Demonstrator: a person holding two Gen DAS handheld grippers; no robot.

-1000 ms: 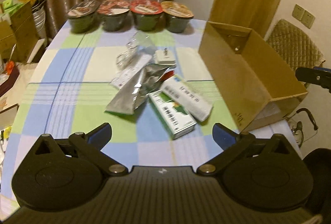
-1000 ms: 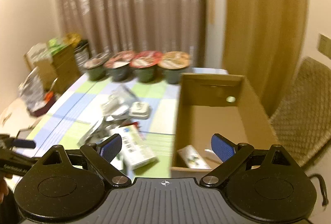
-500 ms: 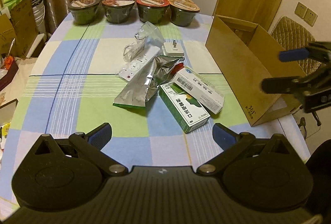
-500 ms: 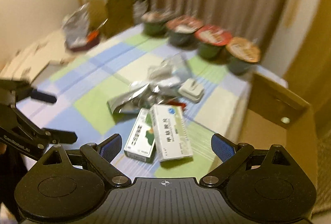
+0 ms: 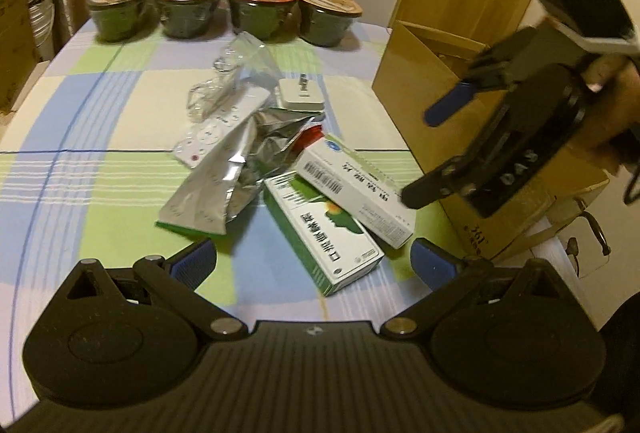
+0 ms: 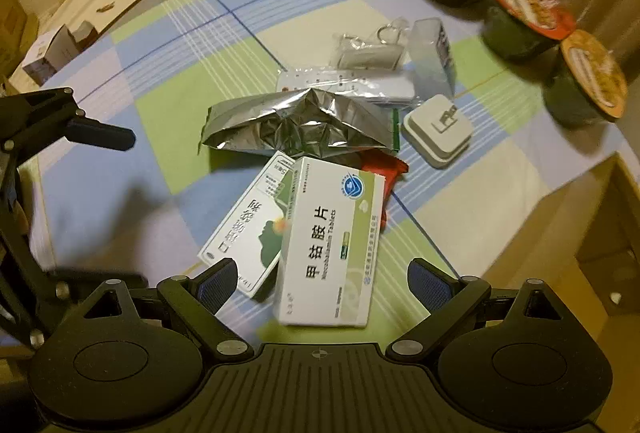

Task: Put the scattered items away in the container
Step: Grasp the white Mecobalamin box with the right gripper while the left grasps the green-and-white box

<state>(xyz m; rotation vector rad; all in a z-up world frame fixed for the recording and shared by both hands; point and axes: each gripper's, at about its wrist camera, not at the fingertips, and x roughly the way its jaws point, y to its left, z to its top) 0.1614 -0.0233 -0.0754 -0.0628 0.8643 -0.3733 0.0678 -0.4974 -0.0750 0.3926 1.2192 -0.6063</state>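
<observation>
A pile lies on the checked tablecloth: a white medicine box (image 6: 332, 241) resting on a green-and-white box (image 6: 248, 233), a silver foil pouch (image 6: 296, 125), a white remote (image 5: 224, 125) in plastic, a clear bag (image 5: 240, 69), a white square adapter (image 6: 438, 131) and a red packet (image 6: 386, 169). My right gripper (image 6: 324, 281) is open, low over the near end of the white medicine box (image 5: 356, 189), one finger on each side. My left gripper (image 5: 314, 265) is open and holds nothing, just short of the green-and-white box (image 5: 320, 233). The open cardboard box (image 5: 424, 81) stands to the right.
A row of instant noodle bowls (image 5: 256, 5) lines the far table edge. A person's hand (image 5: 616, 101) holds the right gripper (image 5: 434, 151) in front of the cardboard box. Cartons and bags (image 6: 60, 45) sit on the floor beyond the table's left side.
The right gripper has swung from over the cardboard box to the pile and come down over the white medicine box. The left gripper has edged closer to the pile.
</observation>
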